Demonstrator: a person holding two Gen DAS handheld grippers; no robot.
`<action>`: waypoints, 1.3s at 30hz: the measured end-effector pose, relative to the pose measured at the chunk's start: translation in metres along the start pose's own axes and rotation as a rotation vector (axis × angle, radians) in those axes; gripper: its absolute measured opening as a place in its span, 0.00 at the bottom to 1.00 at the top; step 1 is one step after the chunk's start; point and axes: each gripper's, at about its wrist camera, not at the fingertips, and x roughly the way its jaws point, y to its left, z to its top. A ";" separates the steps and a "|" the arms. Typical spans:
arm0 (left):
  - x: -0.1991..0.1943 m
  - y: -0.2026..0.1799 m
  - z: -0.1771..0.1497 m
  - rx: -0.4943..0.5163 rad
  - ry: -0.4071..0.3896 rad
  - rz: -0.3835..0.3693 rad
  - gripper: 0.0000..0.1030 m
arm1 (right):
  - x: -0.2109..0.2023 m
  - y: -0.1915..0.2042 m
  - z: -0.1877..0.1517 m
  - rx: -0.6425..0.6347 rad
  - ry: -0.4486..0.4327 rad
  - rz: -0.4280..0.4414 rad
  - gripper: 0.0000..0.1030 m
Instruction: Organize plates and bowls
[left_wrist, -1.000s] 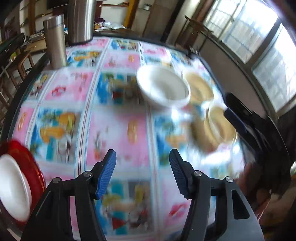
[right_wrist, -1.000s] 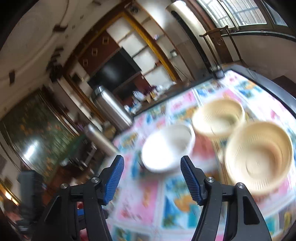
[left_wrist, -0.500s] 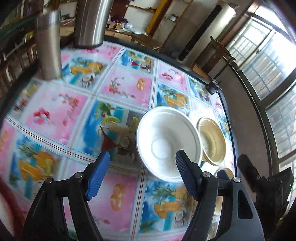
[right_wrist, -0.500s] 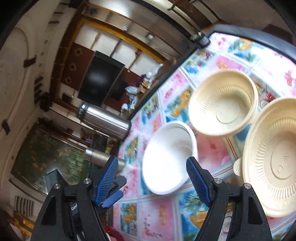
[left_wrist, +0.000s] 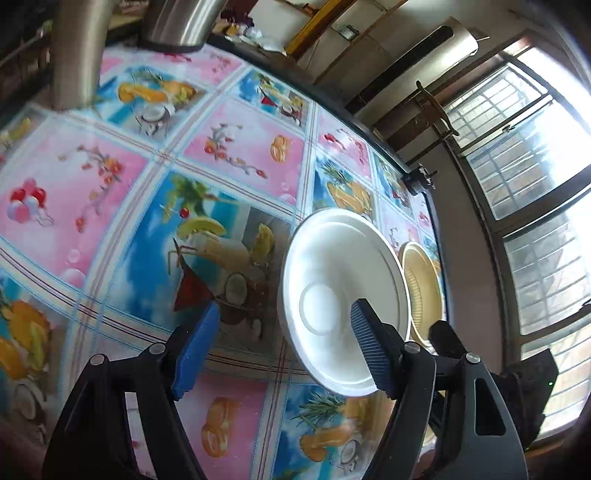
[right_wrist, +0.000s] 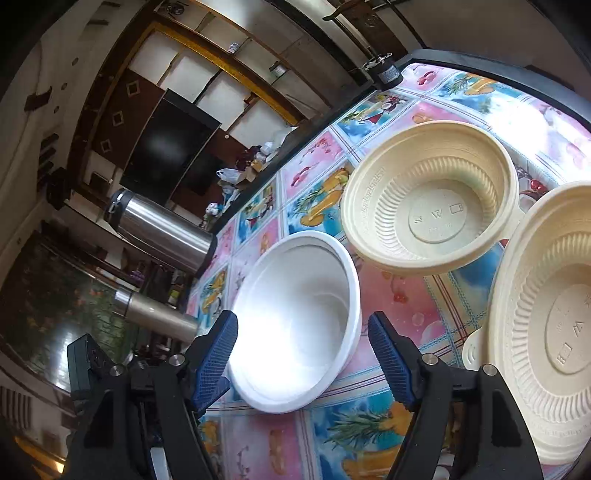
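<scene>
White bowl (left_wrist: 332, 295) both views; second beige bowl (right_wrist: 546, 325) right-wrist only

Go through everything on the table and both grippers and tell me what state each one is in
white bowl: upright, empty, not gripped
far beige bowl: upright, empty
near beige bowl: upright, empty
large steel flask: standing, lid on
left gripper: open, one finger over the white bowl
right gripper: open

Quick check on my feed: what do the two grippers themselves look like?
Both look alike. The left gripper and right gripper each have two black angular plastic arms with silver screw heads, ending in blue ribbed pads. No cables, markings or sleeves show.
</scene>
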 end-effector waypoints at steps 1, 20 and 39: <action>0.003 0.001 0.001 0.003 0.009 -0.023 0.71 | 0.001 0.000 -0.001 -0.004 -0.005 -0.008 0.71; 0.004 0.001 0.001 0.053 -0.057 -0.005 0.58 | 0.013 -0.012 -0.004 0.014 -0.006 -0.010 0.71; 0.009 0.008 0.000 0.025 -0.051 0.004 0.28 | 0.016 -0.010 -0.006 -0.005 -0.012 -0.038 0.60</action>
